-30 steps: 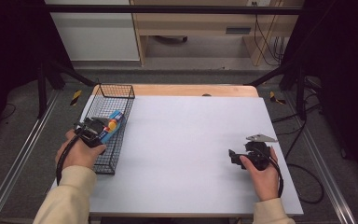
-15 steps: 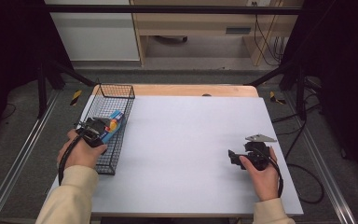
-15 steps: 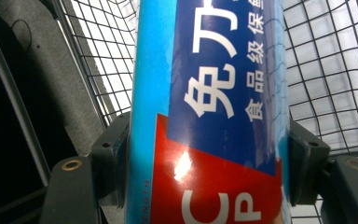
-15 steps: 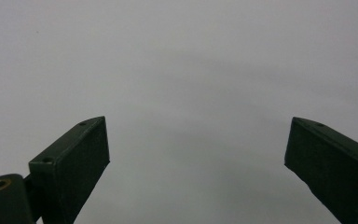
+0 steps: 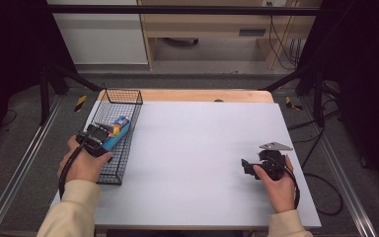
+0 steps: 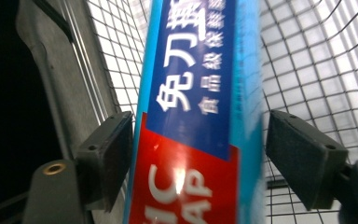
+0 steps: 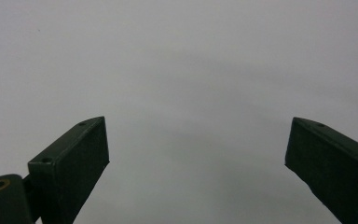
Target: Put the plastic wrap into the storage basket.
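On the white tabletop (image 5: 192,148), the right tongs (image 5: 247,167) rest spread wide and empty. Farther left, the left tongs (image 6: 198,154) straddle a long blue-and-red printed box (image 6: 191,112), one pad touching it, inside the black wire basket (image 5: 128,96).

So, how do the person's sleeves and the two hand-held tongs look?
Both sleeves are cream fabric. The left tongs and right tongs are black, each trailing a black cable; the right carries a grey three-cornered plate. The flat rectangular pads are black.
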Tool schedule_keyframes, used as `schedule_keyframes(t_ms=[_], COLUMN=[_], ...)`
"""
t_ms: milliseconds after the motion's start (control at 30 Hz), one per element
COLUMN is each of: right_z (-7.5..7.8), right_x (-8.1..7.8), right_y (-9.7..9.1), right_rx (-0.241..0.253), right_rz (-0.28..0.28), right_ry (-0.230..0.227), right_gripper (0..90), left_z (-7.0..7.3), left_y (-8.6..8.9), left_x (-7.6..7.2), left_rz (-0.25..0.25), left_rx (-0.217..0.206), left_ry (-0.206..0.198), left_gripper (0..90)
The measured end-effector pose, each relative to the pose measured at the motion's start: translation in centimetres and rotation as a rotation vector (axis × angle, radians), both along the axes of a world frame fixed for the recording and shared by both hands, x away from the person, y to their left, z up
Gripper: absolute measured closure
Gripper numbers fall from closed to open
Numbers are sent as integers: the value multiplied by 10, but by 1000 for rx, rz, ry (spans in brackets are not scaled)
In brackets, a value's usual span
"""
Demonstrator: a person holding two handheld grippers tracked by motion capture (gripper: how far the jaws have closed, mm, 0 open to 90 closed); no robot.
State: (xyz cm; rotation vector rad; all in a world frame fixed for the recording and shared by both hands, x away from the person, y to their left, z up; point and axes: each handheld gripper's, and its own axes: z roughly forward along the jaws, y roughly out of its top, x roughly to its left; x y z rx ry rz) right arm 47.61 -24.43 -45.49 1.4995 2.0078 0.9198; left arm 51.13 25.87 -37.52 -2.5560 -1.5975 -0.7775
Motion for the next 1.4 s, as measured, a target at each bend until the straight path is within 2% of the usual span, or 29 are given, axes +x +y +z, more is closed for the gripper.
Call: schedule_keyframes(t_ms=[100,133,200,300,400,433,533,667,800,900,933,1000,1167,1400], right_z=[0,1,2,3,5,5,7,9,10,10,11,11,10,10], right_x=[0,-1,-2,-2,-4,-4,-7,-10,-14,-17,-18,-20,-24,-29], right_y=[-1,-1,-2,-2,-3,-3,-3,-1,-2,-2,-2,-4,-8,-14], right_rx=[-8,-9,-10,-15,-17,-18,-26,-34,-29,-27,-30,-29,-26,-22], right_rz=[2,4,-3,-3,-4,-8,-9,-12,-15,-18,-16,-14,-16,-30], right_ry=[-7,-10,-16,-32,-45,-48,-61,-74,-84,-97,-103,-113,-108,-114], right_gripper=[62,61,59,56,54,52,50,48,45,44,43,42,41,42], left_z=[8,12,18,24,31,34,39,42,43,44,44,44,42,35], left_y=[-1,-3,-7,-14,-22,-24,-31,-42,-54,-61,-64,-69,-79,-94], left_x=[-5,-8,-12,-16,-20,-22,-24,-27,-31,-33,-33,-35,-37,-40], left_rz=[-19,-28,-67,-116,-176,-191,-242,-311,-368,-411,-435,-447,-482,-540], left_rx=[-19,-36,-53,-111,-198,-229,-289,-358,-432,-466,-468,-506,-530,-557], left_ry=[-60,-98,-140,-195,-243,-254,-278,-278,-304,-304,-318,-306,-314,-301], left_gripper=[179,159,126,89,75,72,64,60,52,51,51,50,50,50])
